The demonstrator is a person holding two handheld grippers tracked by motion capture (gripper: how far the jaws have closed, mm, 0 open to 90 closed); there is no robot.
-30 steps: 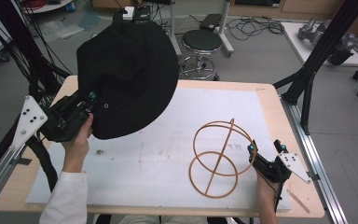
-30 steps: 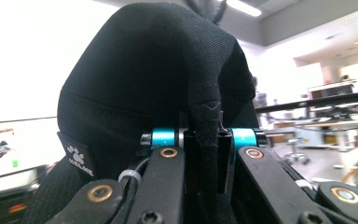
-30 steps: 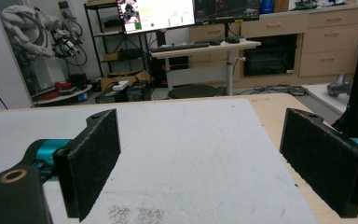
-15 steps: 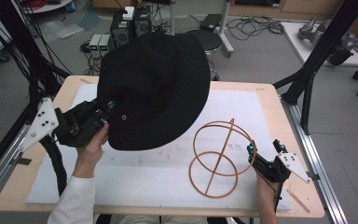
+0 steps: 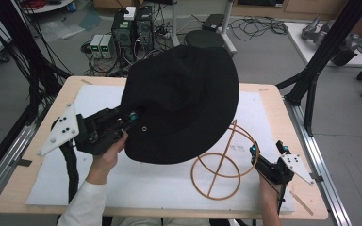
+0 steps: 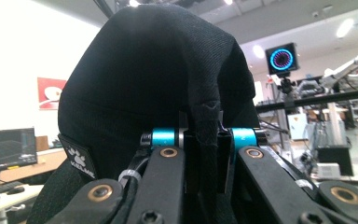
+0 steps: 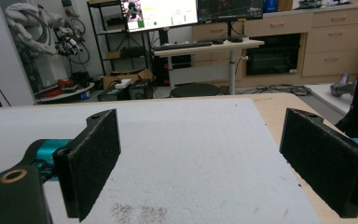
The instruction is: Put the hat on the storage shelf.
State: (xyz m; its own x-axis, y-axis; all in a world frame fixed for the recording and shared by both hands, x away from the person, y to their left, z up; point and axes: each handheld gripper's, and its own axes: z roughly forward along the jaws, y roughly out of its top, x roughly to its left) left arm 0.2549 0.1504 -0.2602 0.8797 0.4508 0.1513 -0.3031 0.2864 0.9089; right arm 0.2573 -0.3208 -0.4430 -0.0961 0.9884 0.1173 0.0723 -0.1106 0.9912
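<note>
over the last second the black hat, pinched by its brim in the left claw, has travelled from the upper left of the high view toward the centre of the frame. it now hangs just above and partly in front of the top of the wire stand, where before it was well apart from it. the hand holding that claw has shifted rightward with it.

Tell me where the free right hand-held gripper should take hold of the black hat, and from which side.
Probably the brim edge of the black hat on the side facing the wire stand, approached from below right. That brim hangs free above the stand, thin enough for open pads, and lies opposite the left hand-held gripper, which already pinches the other side. The right hand-held gripper waits open nearby.
</note>
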